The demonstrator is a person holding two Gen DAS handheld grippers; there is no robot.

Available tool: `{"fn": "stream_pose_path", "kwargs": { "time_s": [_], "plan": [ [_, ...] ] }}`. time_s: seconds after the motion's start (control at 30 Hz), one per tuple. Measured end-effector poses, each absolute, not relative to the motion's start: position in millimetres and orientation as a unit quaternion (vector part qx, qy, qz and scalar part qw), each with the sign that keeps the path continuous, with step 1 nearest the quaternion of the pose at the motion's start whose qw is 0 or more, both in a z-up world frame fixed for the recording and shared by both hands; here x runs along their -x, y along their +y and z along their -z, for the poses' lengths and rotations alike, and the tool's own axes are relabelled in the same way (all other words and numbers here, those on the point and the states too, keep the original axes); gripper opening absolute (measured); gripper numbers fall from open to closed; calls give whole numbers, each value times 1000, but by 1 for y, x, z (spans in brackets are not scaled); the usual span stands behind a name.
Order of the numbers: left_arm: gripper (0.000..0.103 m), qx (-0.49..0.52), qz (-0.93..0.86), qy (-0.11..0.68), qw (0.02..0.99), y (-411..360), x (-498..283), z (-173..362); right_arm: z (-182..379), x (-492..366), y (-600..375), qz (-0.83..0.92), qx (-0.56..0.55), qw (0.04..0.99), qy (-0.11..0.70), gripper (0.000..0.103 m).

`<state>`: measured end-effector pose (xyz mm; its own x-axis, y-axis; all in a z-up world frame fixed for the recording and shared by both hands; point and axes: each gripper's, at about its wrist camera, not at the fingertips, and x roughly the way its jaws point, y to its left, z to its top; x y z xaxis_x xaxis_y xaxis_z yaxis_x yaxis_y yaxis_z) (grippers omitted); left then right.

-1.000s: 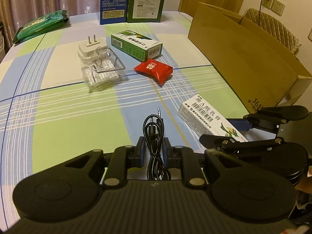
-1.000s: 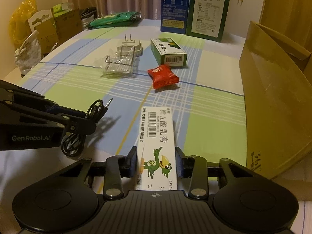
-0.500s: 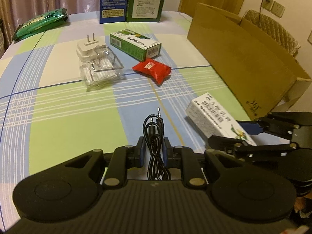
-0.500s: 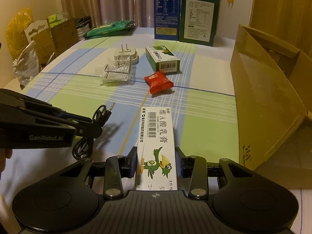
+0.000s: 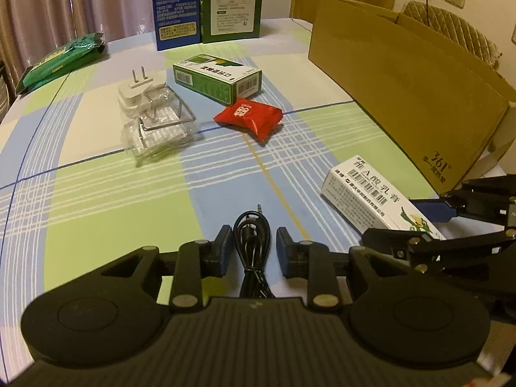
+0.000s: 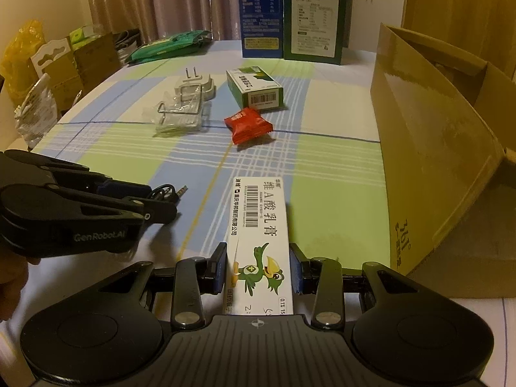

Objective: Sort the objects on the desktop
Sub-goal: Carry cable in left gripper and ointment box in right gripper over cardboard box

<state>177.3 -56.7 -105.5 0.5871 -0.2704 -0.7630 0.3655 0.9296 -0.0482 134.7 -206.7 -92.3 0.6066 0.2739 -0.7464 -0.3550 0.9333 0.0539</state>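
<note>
My right tongs clamp the near end of a white ointment box, its far end reaching out above the checked counter just beside the open cardboard carton; my left tongs sit slightly apart around a coiled black audio cable, pads not clearly touching it. Farther back lie a red snack packet, a green box and a white plug

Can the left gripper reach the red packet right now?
Probably not yet. The left gripper has the black audio cable between its fingers, so it is busy. The way to the red packet looks free: only bare tablecloth lies between.
</note>
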Motion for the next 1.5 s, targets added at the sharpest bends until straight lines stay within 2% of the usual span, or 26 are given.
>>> {"fn": "stream_pose_path", "kwargs": {
  "time_s": [0.03,0.13,1.0,1.5],
  "plan": [
    [19,-55,179,420,888,-56,-177,105,92,-135,-207,-176,48,895,407,35],
    [18,-41,184,428,884,-54,-177,103,91,-133,-208,-177,45,896,405,35],
    [17,-10,200,397,896,-48,-160,71,67,-122,-209,-171,42,905,386,35],
    [17,21,196,374,906,-72,-120,26,7,-95,-231,-161,33,925,343,35]
  ]
}}
